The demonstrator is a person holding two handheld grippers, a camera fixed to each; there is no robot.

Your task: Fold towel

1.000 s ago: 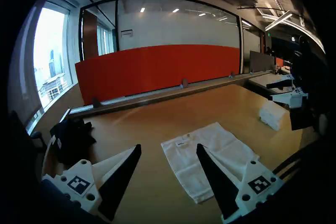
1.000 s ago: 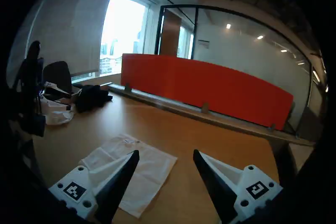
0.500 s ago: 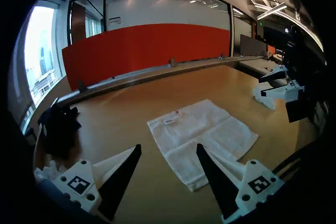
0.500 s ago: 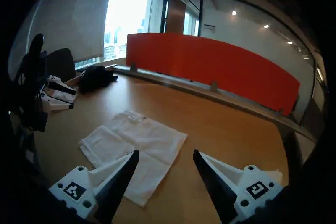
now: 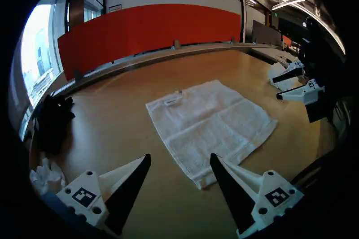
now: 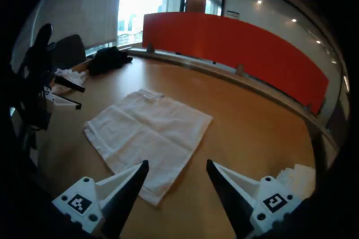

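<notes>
Left gripper view: your left gripper [image 5: 179, 156] is wide open with nothing between its fingers, held above the table [image 5: 112, 118] at the near edge of the towel [image 5: 211, 122]. The tip of its right finger overlaps the towel's near corner in the picture; whether it touches, you cannot tell. The towel is white and lies spread flat in the middle of the table, creases crossing it and a small tag [image 5: 172, 101] near its far corner. Off to the right you see your right gripper [image 5: 296, 86], its fingers parted and empty, beside the towel's right side and apart from it. A black bundle [image 5: 51, 120] sits at the table's left edge, with crumpled white cloth [image 5: 42, 178] nearer you. A red divider [image 5: 148, 28] runs along the far side of the table.

In the right gripper view, your right gripper [image 6: 177, 162] is also spread open and holds nothing, its left finger close to the towel's [image 6: 148, 131] near corner. A white folded stack [image 6: 298, 178] lies at the lower right, well apart from the towel
</notes>
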